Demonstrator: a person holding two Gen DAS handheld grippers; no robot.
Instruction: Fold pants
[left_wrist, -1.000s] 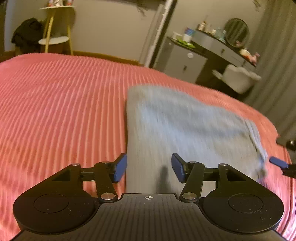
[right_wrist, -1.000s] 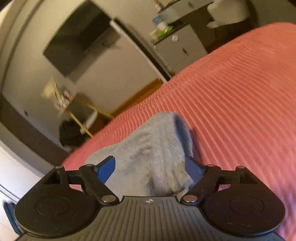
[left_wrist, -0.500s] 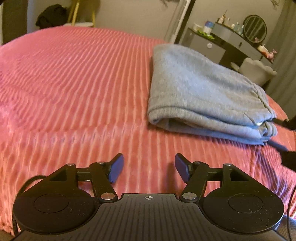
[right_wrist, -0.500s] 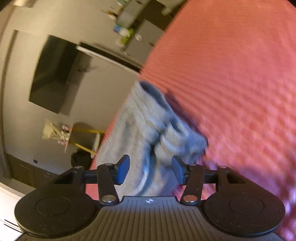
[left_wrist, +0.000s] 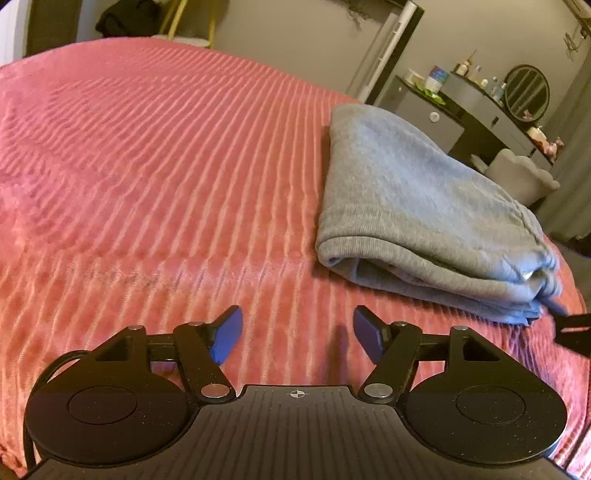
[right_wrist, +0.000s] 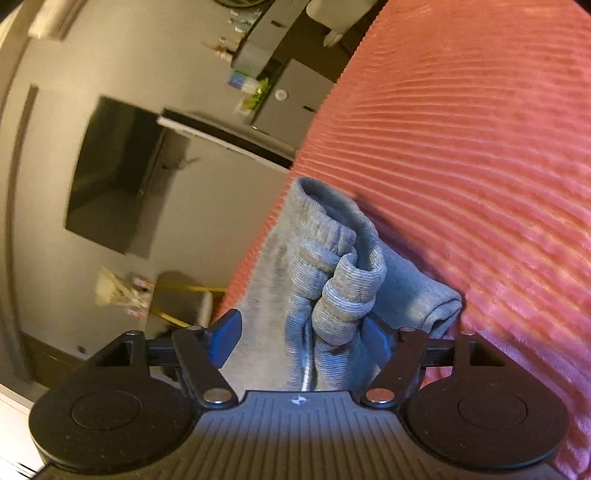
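The grey pants (left_wrist: 417, 206) lie folded in a thick stack on the pink ribbed bedspread (left_wrist: 166, 166), to the right of centre in the left wrist view. My left gripper (left_wrist: 297, 334) is open and empty, low over the bedspread in front and to the left of the stack. In the right wrist view the pants (right_wrist: 332, 280) show their ribbed waistband and layered end. My right gripper (right_wrist: 299, 334) is open at that end, with cloth lying between the jaws and against the right pad. Its tip shows in the left wrist view (left_wrist: 572, 330) beside the stack's right corner.
A grey dresser (left_wrist: 461, 110) with bottles and a round mirror stands beyond the bed's far right. A white chair (left_wrist: 524, 177) is next to it. A dark wall panel (right_wrist: 110, 173) and a yellow-legged stand (right_wrist: 177, 295) show past the bed's edge.
My left gripper has drawn back off the pants, toward the near left, and now sits low over bare bedspread. My right gripper has opened wider at the waistband end. The pants lie folded.
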